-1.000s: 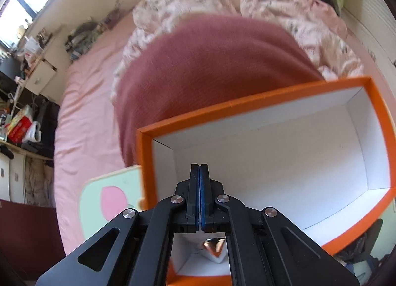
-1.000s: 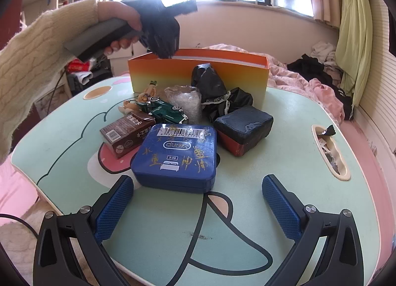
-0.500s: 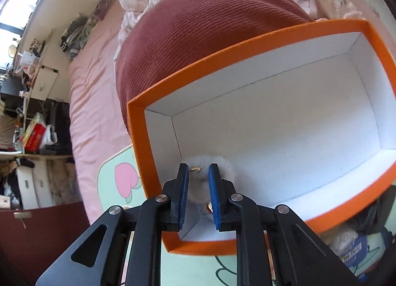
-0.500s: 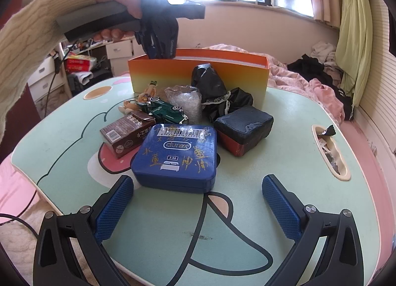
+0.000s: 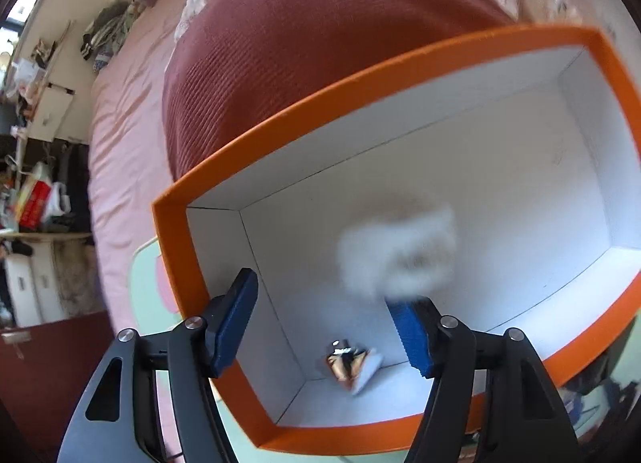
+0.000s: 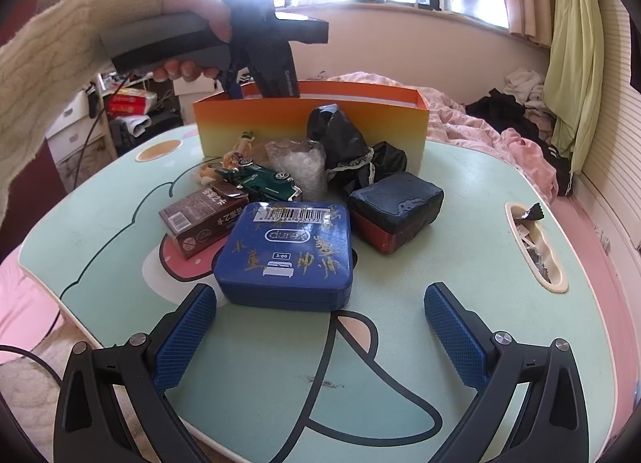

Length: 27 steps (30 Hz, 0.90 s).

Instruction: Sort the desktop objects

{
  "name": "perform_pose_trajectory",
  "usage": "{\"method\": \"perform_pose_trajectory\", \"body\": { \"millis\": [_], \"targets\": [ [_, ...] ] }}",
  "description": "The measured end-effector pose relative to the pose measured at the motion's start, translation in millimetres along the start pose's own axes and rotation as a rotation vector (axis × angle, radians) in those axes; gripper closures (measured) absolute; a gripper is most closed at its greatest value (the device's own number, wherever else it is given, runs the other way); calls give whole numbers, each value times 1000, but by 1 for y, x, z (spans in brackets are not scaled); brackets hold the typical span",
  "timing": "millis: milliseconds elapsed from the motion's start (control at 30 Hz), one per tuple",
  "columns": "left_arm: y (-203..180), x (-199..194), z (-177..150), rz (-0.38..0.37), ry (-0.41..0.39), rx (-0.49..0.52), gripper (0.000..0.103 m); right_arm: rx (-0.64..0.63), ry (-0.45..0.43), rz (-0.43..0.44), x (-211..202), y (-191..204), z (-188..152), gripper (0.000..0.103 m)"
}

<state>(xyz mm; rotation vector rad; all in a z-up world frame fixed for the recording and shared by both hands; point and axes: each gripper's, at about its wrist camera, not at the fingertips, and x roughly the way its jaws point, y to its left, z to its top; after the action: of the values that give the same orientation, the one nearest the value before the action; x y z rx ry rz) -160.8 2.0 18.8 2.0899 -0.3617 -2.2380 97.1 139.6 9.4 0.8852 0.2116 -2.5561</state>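
My left gripper (image 5: pixel 324 327) is open over the orange box (image 5: pixel 400 78), which has a white inside. A blurred white fluffy ball (image 5: pixel 396 250) is in the air inside the box, just off the right finger. A small shiny wrapped item (image 5: pixel 350 363) lies on the box floor. In the right wrist view the left gripper (image 6: pixel 256 74) points down into the orange box (image 6: pixel 308 122). My right gripper (image 6: pixel 320 339) is open and empty, low over the table before a blue tin (image 6: pixel 286 252).
On the mint cartoon table (image 6: pixel 400 343) lie a brown carton (image 6: pixel 200 216), a green toy car (image 6: pixel 260 180), a figurine (image 6: pixel 236 150), a clear plastic wad (image 6: pixel 298 164), black cloth (image 6: pixel 348 150) and a black-and-red box (image 6: pixel 394 210). A slot with wrappers (image 6: pixel 535 250) is at the right. A bed lies behind.
My left gripper opened from shut to wide open and let go of the white fluffy ball, which now falls into the box. My right gripper has not moved.
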Motion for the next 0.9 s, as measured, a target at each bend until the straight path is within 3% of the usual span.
{"method": "perform_pose_trajectory", "body": {
  "millis": [67, 100, 133, 233, 467, 700, 800, 900],
  "targets": [
    [-2, -2, -1, -86, -12, 18, 68, 1, 0, 2, 0, 0, 0, 0],
    [-2, -3, -1, -114, -17, 23, 85, 0, -1, 1, 0, 1, 1, 0],
    [-3, -4, -2, -123, -25, 28, 91, -1, -1, 1, 1, 2, 1, 0],
    [-3, -8, -5, -123, -81, 39, 94, 0, -3, 1, 0, 3, 1, 0],
    [15, -41, -22, -328, -245, -7, 97, 0, -2, 1, 0, 1, 0, 0],
    [29, -84, -68, -462, -422, 20, 97, 0, -2, 1, 1, 2, 1, 0],
    [22, -87, -78, -421, -457, 44, 97, 0, -2, 2, 1, 2, 1, 0],
    [19, -77, -62, -277, -419, -13, 83, -1, -2, 0, 0, 1, 0, 0]
  ]
}}
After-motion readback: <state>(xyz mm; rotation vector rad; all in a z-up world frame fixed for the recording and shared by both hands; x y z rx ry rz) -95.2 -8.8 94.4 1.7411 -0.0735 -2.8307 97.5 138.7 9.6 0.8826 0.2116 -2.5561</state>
